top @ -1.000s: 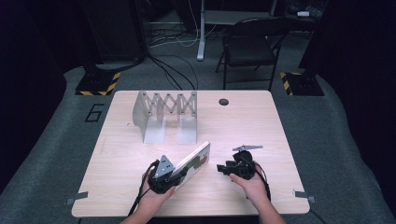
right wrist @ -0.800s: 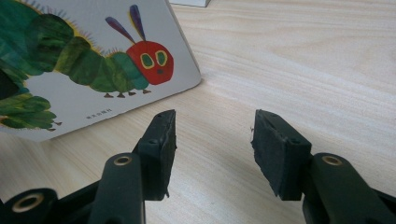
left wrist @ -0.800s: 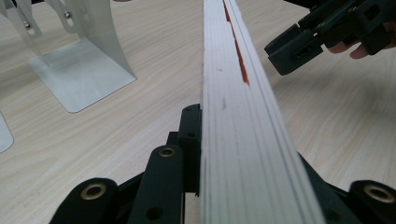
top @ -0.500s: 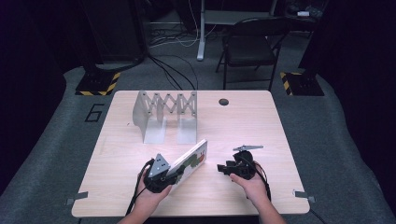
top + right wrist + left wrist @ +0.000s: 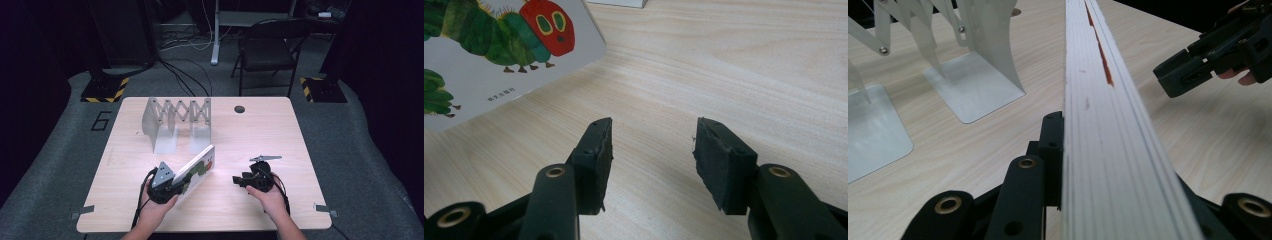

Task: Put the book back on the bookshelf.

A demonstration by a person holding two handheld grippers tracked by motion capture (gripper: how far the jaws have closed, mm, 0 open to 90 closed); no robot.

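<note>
Caterpillar cover in right claw view, page edges in left's

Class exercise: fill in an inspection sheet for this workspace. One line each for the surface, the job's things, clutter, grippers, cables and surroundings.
Surface: wooden table, pale, with a dark round hole near the far edge.
Job's things: picture book tilted on edge; white expanding book rack standing behind it.
Clutter: nothing seen.
Grippers: left gripper shut on the book's edge; right gripper open, nothing between its jaws.
Cables: cable trailing from the left gripper; floor cables beyond the table.
Surroundings: folding chair, grey carpet, striped floor bases.
</note>
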